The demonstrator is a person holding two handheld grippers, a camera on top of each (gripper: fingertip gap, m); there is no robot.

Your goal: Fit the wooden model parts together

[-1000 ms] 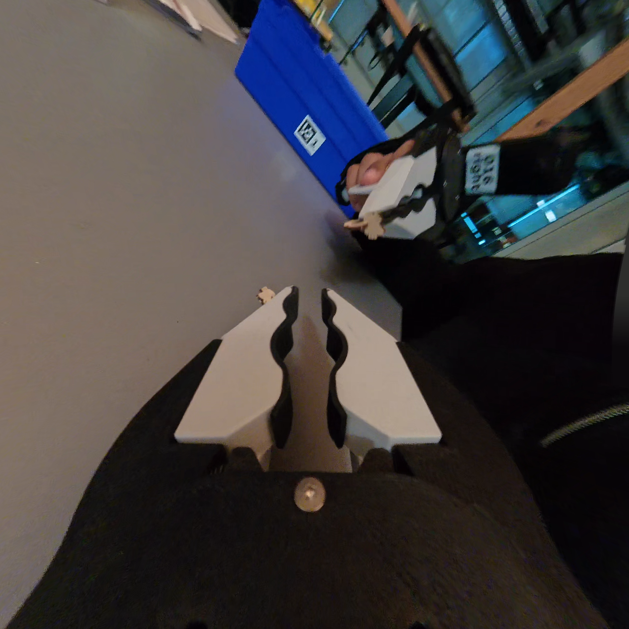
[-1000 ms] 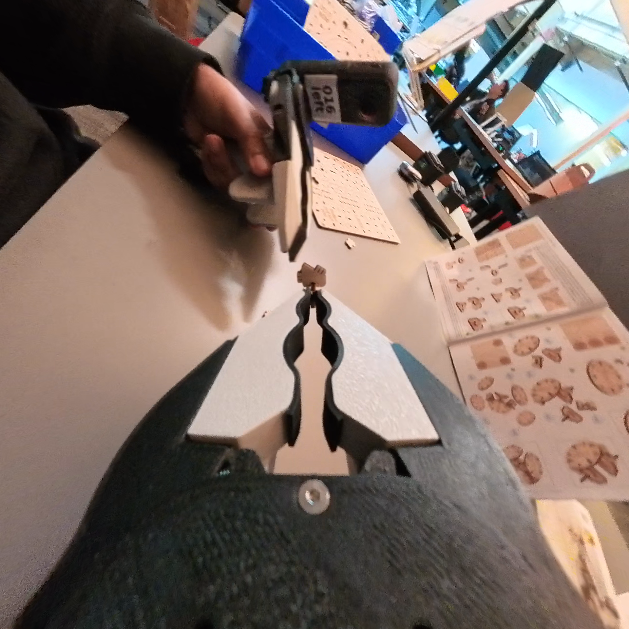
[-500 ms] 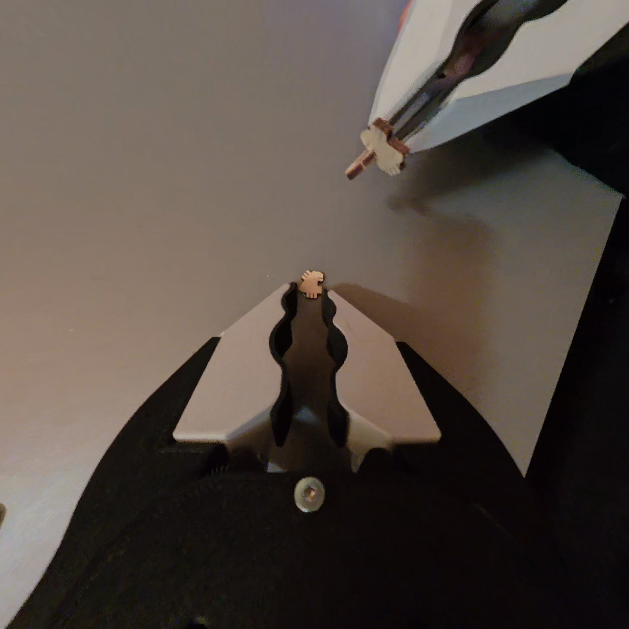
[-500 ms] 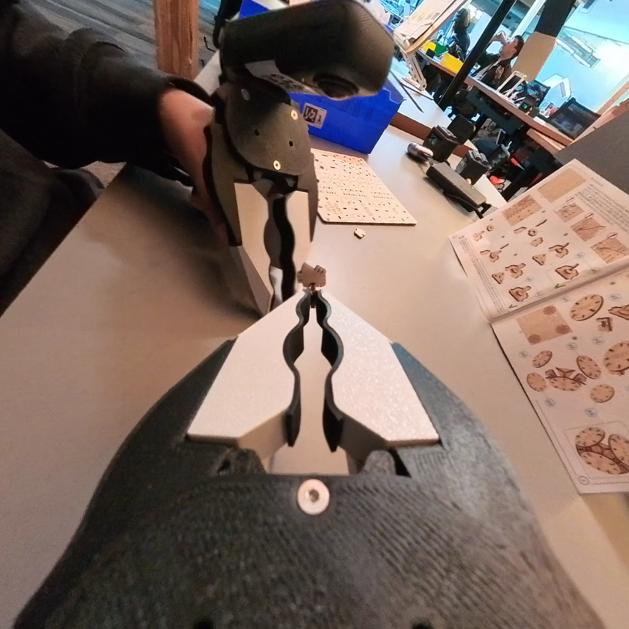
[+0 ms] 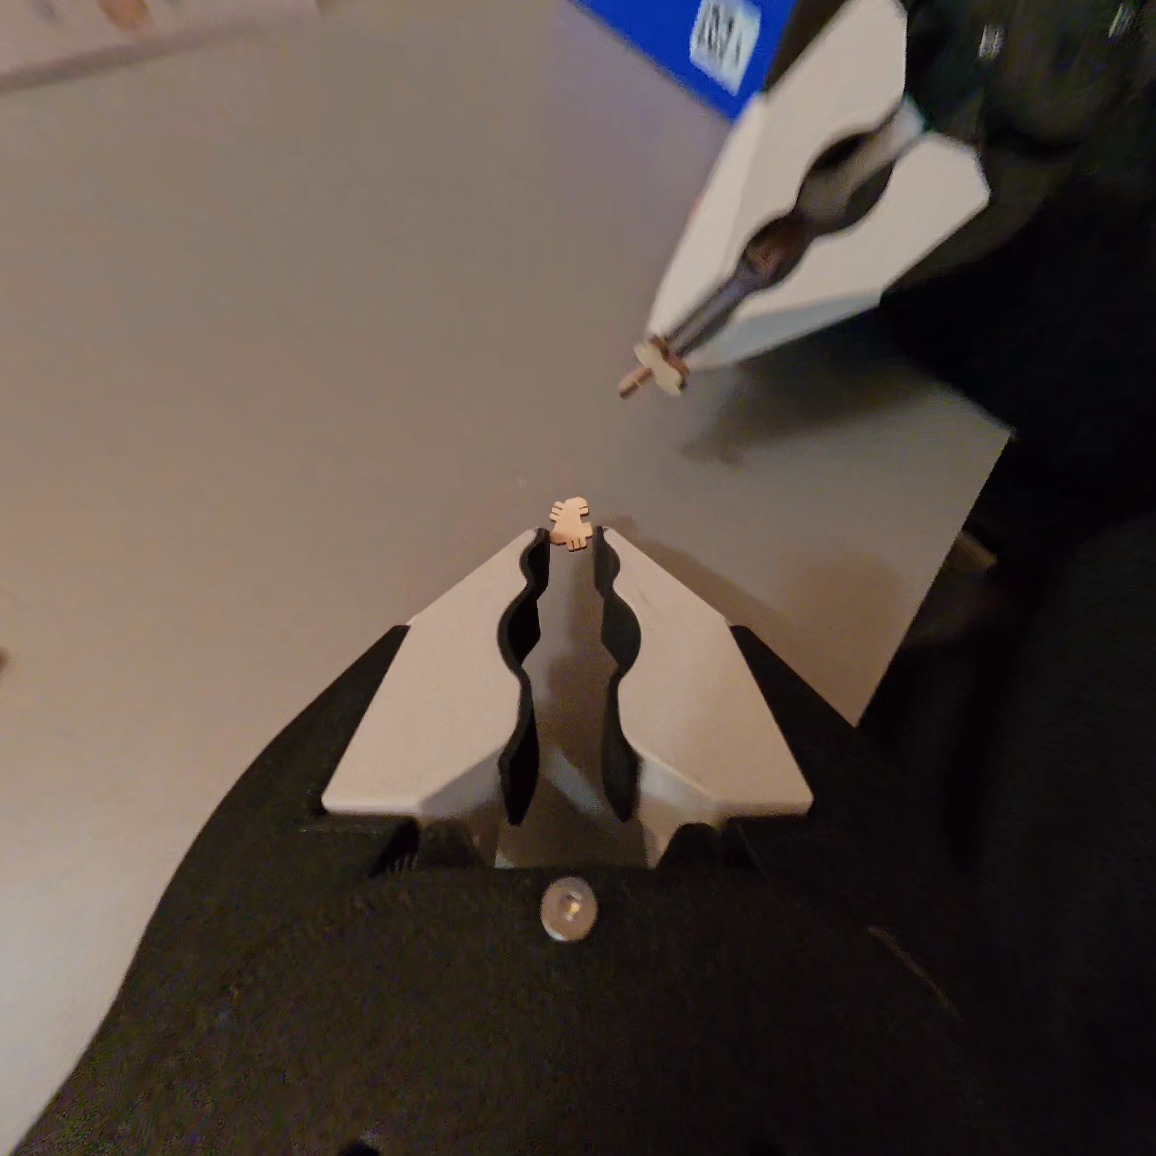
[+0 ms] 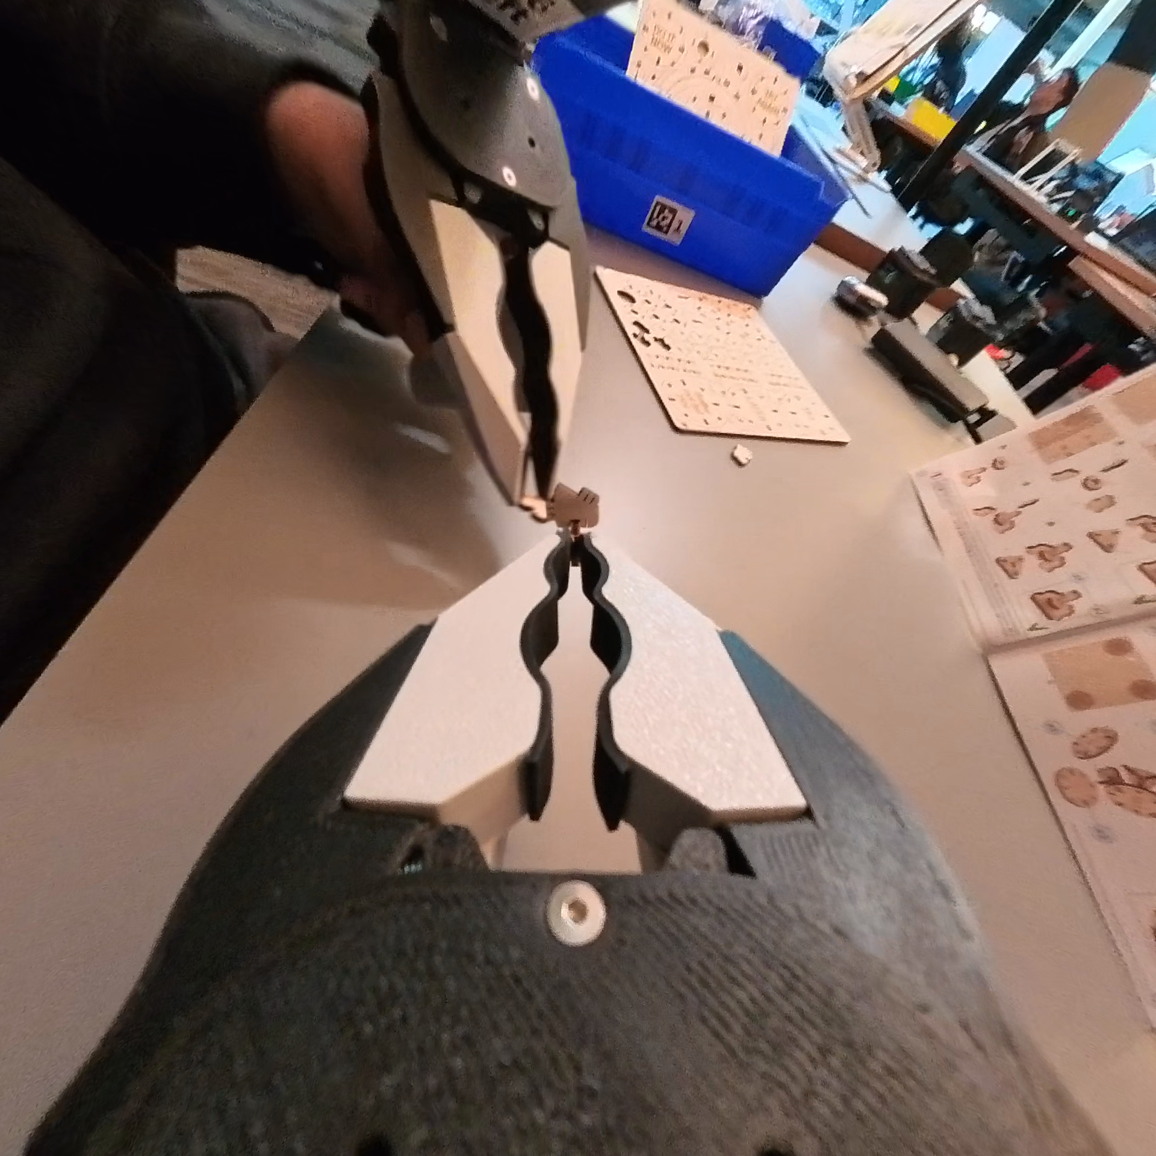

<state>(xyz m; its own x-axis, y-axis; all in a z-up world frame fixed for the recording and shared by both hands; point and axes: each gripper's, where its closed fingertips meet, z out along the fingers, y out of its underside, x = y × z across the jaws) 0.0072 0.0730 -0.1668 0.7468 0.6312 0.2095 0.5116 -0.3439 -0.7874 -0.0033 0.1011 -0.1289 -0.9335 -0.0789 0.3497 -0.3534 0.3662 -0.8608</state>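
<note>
Two tongs each pinch a small wooden piece near the table edge.

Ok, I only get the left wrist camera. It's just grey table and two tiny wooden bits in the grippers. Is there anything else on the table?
Observer: Yes. A flat wooden sheet with shapes punched out lies on the table, in front of the blue bin.
Operator: Any loose bits?
Observer: One small loose piece lies just off that sheet's near edge.
Operator: Are there pictures to look at?
Observer: Printed pages showing wooden parts lie open on the right side of the table.
</note>
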